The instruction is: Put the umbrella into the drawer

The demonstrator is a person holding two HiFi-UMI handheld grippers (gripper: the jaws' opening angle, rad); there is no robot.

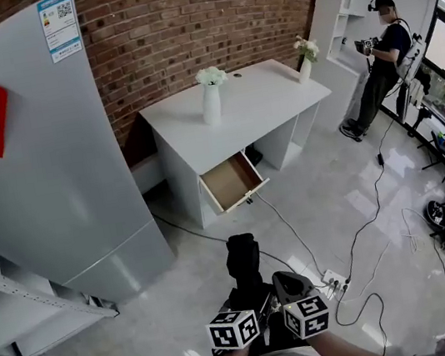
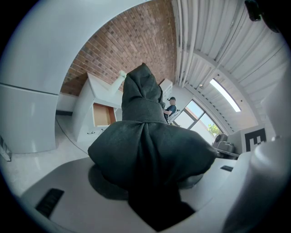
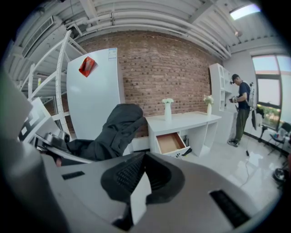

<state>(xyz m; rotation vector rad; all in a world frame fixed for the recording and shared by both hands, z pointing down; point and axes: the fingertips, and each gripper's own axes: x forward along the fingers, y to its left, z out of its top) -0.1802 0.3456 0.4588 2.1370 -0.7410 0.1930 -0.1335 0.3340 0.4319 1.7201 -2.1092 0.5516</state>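
Observation:
A black folded umbrella [image 1: 243, 261] points forward over the floor, with my left gripper [image 1: 244, 298] shut on its near end. In the left gripper view its dark fabric [image 2: 148, 150] fills the space between the jaws. Just to the right of it, my right gripper [image 1: 285, 279] is shut with nothing in it; in the right gripper view [image 3: 140, 182] its jaws meet, and the umbrella [image 3: 116, 129] shows at the left. The open wooden-lined drawer [image 1: 232, 181] juts from the white desk [image 1: 261, 107] ahead, some way beyond both grippers. The drawer [image 3: 170, 142] looks empty.
A grey fridge [image 1: 44, 169] stands at the left, with a metal shelf [image 1: 24, 307] below it. Two vases of white flowers [image 1: 211, 99] stand on the desk. Cables and a power strip [image 1: 334, 281] lie on the floor at the right. A person [image 1: 381, 62] stands far right.

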